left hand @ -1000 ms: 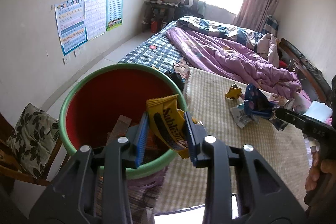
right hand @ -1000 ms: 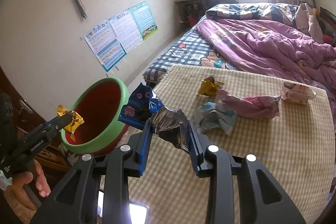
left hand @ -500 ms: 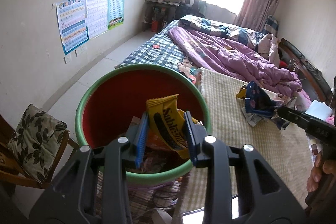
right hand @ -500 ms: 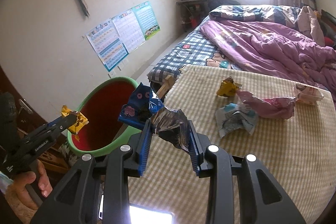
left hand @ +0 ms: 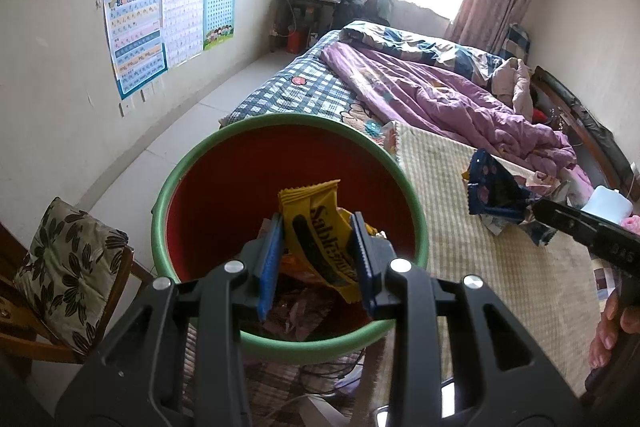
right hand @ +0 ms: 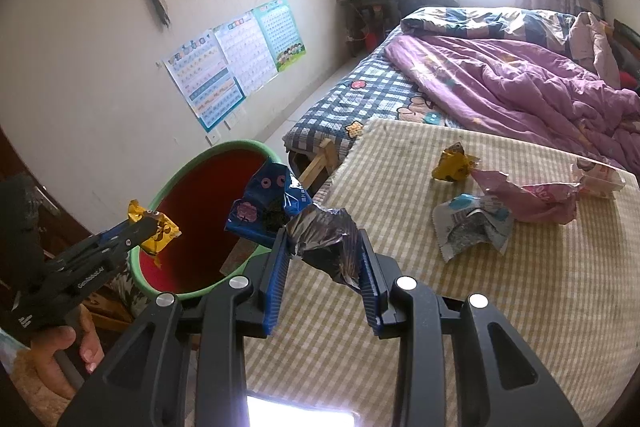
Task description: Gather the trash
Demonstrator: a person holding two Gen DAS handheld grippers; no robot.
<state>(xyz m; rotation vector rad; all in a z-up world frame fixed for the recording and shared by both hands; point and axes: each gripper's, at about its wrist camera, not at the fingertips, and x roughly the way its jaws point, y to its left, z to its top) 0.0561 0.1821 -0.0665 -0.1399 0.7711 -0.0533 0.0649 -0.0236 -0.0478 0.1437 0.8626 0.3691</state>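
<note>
The left gripper (left hand: 318, 257) clamps its 2 blue-padded fingers on a crinkled yellow snack wrapper with black lettering (left hand: 320, 235), holding it above the open mouth of the round red bucket with a green rim (left hand: 224, 187), where other scraps already lie at the bottom. The right gripper (right hand: 324, 263) pinches a crumpled dark blue and silver foil wrapper (right hand: 280, 215) over the edge of the beige checked mat (right hand: 520, 307), just beside the bucket. On the mat, well apart from the fingers, lie 3 more pieces: a small yellow wrapper (right hand: 454, 167), a pink wrapper (right hand: 528, 195) and a light blue and silver wrapper (right hand: 472, 223).
</note>
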